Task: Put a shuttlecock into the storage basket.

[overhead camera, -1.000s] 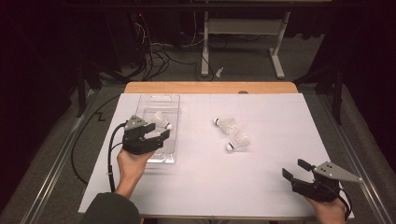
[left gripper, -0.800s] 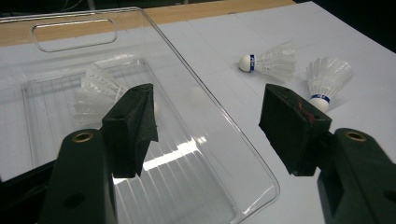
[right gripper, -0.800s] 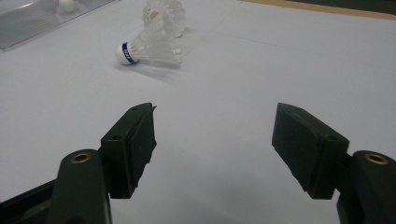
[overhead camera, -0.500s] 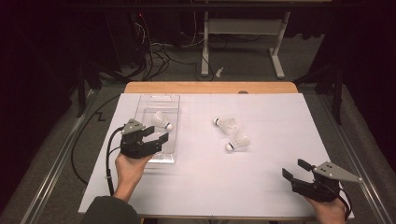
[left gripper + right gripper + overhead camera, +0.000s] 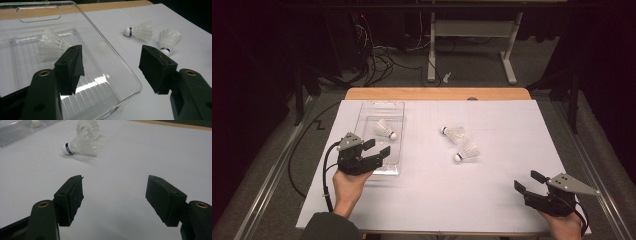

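High view: left gripper (image 5: 379, 148), wide open and empty, has drawn back off the tray (image 5: 383, 107); one shuttlecock (image 5: 385, 130) inside, two (image 5: 454, 133) (image 5: 468, 151) left; right gripper (image 5: 527, 181) open, idle.

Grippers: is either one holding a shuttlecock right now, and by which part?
No. Both the left gripper and the right gripper are open and empty; one shuttlecock lies in the clear tray.
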Tool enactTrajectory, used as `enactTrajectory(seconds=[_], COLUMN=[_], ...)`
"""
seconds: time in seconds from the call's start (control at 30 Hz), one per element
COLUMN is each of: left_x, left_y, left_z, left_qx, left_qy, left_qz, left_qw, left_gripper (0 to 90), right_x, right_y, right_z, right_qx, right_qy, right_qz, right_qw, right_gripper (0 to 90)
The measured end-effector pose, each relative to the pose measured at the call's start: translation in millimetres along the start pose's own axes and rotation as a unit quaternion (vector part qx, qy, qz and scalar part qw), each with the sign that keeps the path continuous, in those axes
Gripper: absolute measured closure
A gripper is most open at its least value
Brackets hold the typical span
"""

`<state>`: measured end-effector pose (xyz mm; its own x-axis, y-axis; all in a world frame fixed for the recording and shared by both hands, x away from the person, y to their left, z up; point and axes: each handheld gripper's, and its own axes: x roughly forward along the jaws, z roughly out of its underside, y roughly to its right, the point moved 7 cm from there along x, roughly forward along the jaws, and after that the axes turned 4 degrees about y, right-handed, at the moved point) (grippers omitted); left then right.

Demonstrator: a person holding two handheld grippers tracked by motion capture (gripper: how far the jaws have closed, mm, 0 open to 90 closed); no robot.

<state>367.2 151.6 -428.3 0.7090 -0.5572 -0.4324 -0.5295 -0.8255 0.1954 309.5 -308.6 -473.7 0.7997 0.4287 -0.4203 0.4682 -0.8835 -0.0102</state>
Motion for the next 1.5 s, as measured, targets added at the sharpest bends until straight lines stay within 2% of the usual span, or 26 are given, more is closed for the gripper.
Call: enactTrajectory(seconds=[0.37, 0.7, 0.93, 1.17, 1.5], left_x=[-11.3, -11.4, -11.2, -11.6, -10.2], left_y=[0.6, 2.3, 8.9, 18.8, 30.4], left_z=[7.0, 18.7, 21.5, 24.6, 23.3], left_qx=[0.000, 0.004, 0.010, 0.021, 0.024], left_qy=[0.010, 0.002, 0.003, 0.008, 0.012], left_qz=[-0.001, -0.002, 0.003, 0.013, 0.033], left_qw=[1.0000, 1.0000, 0.9999, 0.9997, 0.9991], left_gripper=[35.9, 35.4, 35.4, 35.3, 35.3], right_x=[0.7, 2.0, -0.7, 0.6, 0.0], right_y=[0.0, -1.2, 1.7, -1.0, -1.1], right_z=[-0.4, -0.4, -0.5, -0.5, -1.1], right_qx=[-0.001, -0.003, 0.006, 0.000, -0.003], right_qy=[0.000, -0.002, 0.003, 0.001, 0.003], right_qz=[-0.001, -0.001, 0.001, -0.002, -0.003], right_qw=[1.0000, 1.0000, 1.0000, 1.0000, 1.0000], right_gripper=[30.5, 30.4, 30.4, 30.4, 30.4])
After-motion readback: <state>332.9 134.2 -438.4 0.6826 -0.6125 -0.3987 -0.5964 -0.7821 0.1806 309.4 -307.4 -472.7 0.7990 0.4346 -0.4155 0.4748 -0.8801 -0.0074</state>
